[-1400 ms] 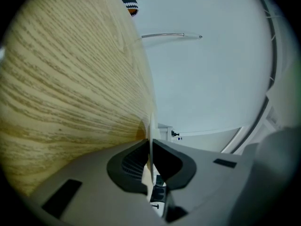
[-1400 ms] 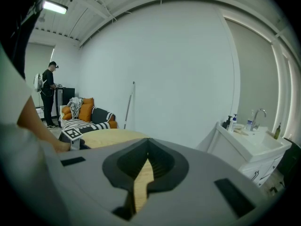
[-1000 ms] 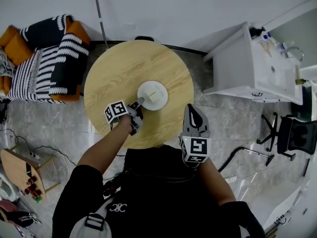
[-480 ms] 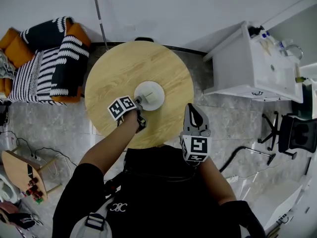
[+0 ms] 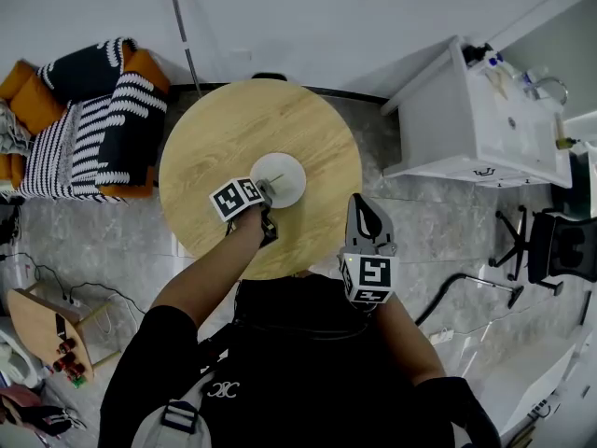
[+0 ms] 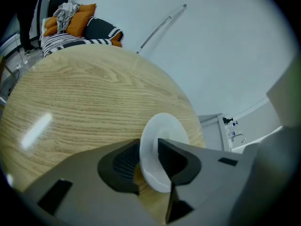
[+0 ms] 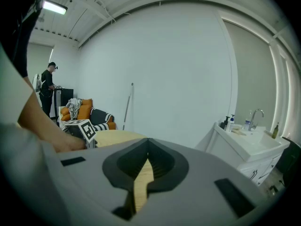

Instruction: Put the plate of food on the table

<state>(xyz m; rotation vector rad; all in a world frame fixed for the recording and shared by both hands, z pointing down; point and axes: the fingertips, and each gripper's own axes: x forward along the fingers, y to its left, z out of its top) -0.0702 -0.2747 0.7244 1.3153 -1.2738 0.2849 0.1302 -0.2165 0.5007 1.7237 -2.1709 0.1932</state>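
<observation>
Round table [image 5: 215,129]: plate [image 5: 284,177] rests near its middle. Your left gripper [image 5: 263,194]: jaws just opened, plate's near rim loose between them. Your right gripper [image 5: 367,215]: closed, empty. Risk: a crooked withdrawal snags the rim and drags the plate.

The person is wearing a black short-sleeved top [image 5: 280,362], and a small white looped emblem [image 5: 224,390] is showing on the chest. A grey strap [image 5: 154,432] with a black buckle [image 5: 177,416] is sitting low on it. The right gripper [image 5: 362,203] is showing a grey shell, dark ribbed pads [image 7: 162,164] on its jaws, and a cube [image 5: 367,281] carrying black-and-white square markers.
</observation>
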